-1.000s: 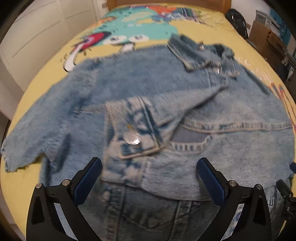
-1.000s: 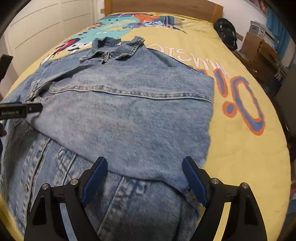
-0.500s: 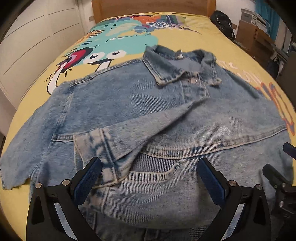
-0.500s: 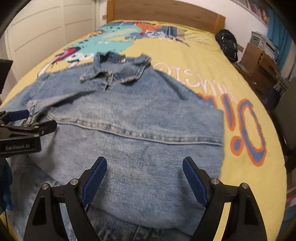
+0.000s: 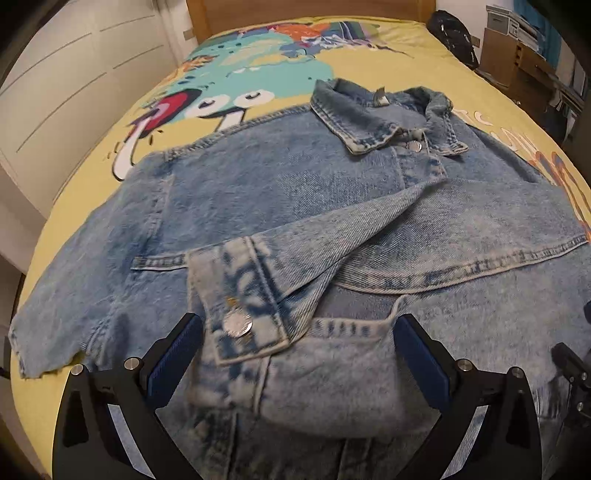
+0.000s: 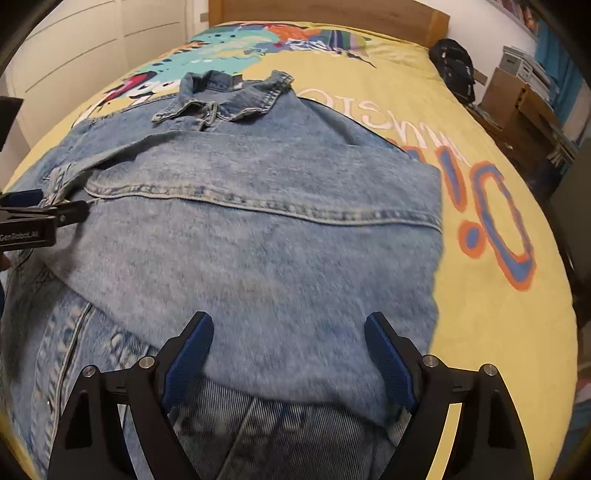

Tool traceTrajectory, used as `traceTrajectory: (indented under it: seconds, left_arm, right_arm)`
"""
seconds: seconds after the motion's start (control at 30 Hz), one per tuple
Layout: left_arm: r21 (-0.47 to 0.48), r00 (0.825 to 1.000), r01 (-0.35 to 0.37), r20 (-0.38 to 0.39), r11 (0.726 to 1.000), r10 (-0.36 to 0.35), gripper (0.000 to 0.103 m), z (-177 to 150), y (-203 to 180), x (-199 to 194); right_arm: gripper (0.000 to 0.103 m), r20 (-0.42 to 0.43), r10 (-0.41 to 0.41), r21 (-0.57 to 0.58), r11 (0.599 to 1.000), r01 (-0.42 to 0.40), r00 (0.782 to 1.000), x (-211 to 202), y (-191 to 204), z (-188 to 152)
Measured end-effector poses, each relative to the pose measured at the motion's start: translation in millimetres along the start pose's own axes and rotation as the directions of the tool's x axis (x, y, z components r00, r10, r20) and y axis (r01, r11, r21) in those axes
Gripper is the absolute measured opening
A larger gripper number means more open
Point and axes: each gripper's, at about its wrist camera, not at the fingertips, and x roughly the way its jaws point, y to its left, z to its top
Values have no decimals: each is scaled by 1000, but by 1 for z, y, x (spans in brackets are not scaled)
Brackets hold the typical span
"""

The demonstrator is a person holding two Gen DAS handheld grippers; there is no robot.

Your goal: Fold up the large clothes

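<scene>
Denim jacket [image 5: 280,206] spread flat across the yellow printed bedspread [image 5: 406,62], front side up; long axis running from the near hem to the collar [image 5: 384,118], collar pointing away toward the wooden headboard [image 6: 332,18]; one sleeve folded in across the chest, slanting down from near the collar to end in a buttoned cuff [image 5: 240,306] with a silver snap, lying near the bottom of the left wrist view; the opposite sleeve stretched out flat to the left, its frayed end close to the bed's edge; in the right wrist view [image 6: 258,229], the right side folded inward, leaving a straight vertical edge against the bare bedspread; horizontal seam crossing the chest. Left gripper [image 5: 295,354] poised low over the cuff and the fold beneath it, blue pads [image 5: 173,354] spread wide apart, nothing between them; also visible from the side at the left edge of the right wrist view, close over the denim. Right gripper [image 6: 288,358] above the lower part of the folded panel, pads [image 6: 388,362] likewise parted and gripping nothing. Beyond the bed: white panelled doors [image 5: 74,74] on the left; black bag [image 6: 454,70] and cardboard boxes [image 6: 517,96] on the right.
</scene>
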Motion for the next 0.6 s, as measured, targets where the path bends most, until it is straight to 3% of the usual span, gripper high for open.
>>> traceTrajectory:
  seconds: [0.13,0.33,0.6]
  left_arm:
    - [12,1000,-2,4,1000,2,102,-3,-4,-5]
    - [8,997,-2,-71,1000,3,102,-12,3,8]
    - [-12,1000,3,2,1000,-3,102,-5,14,-32]
  right_arm:
    - [86,8,-16,-6,1000,16,1000,-8,6,-2]
    - [86,-23,0,13,1000,1,1000,-3,6,-8]
    - [86,-23,-18,-3,1000,18,1000,-25,10,-14]
